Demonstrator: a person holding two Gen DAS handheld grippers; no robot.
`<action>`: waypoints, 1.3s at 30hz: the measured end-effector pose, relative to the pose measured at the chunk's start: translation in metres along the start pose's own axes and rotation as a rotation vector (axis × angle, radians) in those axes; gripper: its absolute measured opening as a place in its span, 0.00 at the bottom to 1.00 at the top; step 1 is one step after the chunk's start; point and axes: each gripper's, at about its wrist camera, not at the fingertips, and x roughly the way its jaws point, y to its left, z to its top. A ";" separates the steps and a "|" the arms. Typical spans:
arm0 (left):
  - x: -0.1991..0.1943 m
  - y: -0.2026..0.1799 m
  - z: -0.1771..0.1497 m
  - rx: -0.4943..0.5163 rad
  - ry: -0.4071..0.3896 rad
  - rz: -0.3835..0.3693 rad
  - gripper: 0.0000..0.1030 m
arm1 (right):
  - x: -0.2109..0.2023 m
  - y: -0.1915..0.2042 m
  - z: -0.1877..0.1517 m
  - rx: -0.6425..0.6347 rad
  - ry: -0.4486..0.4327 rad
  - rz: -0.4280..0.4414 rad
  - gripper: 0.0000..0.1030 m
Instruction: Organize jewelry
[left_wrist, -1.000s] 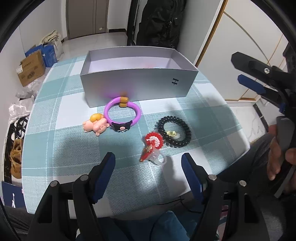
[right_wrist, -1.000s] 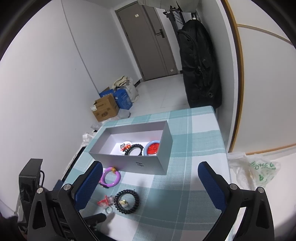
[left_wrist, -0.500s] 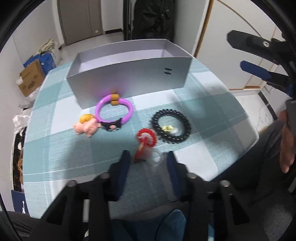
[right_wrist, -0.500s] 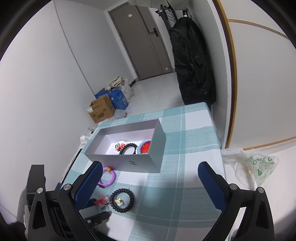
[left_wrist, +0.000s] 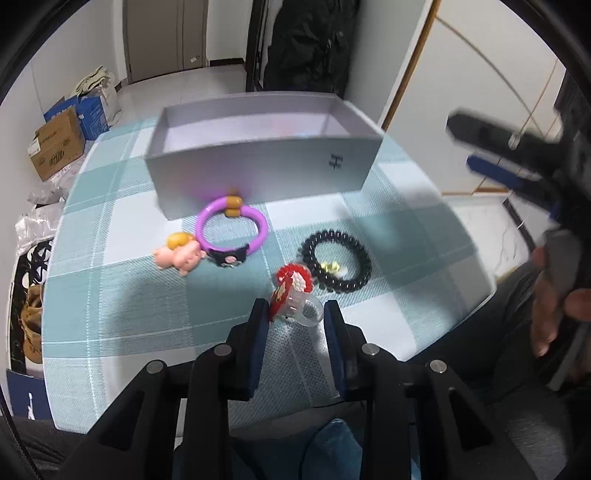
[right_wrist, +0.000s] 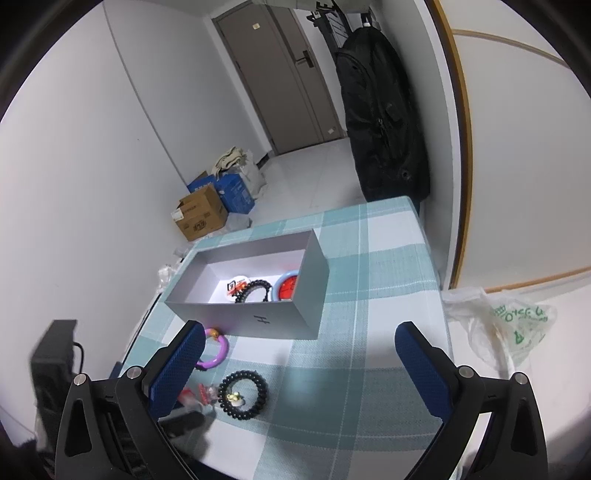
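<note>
L tongs (left_wrist: 295, 314) sit low over the near edge of the desk (left_wrist: 110, 302), jaws closing around the red-and-white ring w/ clear band (left_wrist: 293, 295). Ring lies between the blue pads; left pad looks to touch its red part, right pad just beside the clear band, so can't tell if the pinch is firm yet. Ring is on the checked cloth, just beside the black coil bracelet (left_wrist: 336, 260), which has a small yellow charm inside its loop.

Farther back: purple bangle (left_wrist: 231, 230) w/ black cartoon charm and orange beads, its far edge against the front wall of the grey box (left_wrist: 258, 173). Pink figurine (left_wrist: 179, 253) lies touching the bangle's left side.

R tongs (right_wrist: 299, 362) hang above the desk, spread wide, nothing between the pads. From the right wrist view the box interior shows a black bead bracelet (right_wrist: 253, 288), a red disc w/ blue rim (right_wrist: 286, 286) and a white-red piece (right_wrist: 236, 286). R hand (left_wrist: 554, 295) is blurred at the left view's right edge.

Off the desk: cardboard box (right_wrist: 199, 218) on the floor, black bag (right_wrist: 384, 122) by the wall, plastic bag (right_wrist: 513, 325).
</note>
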 end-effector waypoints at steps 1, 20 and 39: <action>-0.005 0.002 0.001 -0.012 -0.010 -0.014 0.24 | 0.002 0.000 0.000 0.000 0.006 0.001 1.00; -0.060 0.067 0.020 -0.226 -0.255 -0.029 0.24 | 0.042 0.105 -0.047 -0.472 0.173 0.113 0.82; -0.063 0.087 0.020 -0.275 -0.271 -0.054 0.24 | 0.082 0.140 -0.086 -0.800 0.241 -0.058 0.17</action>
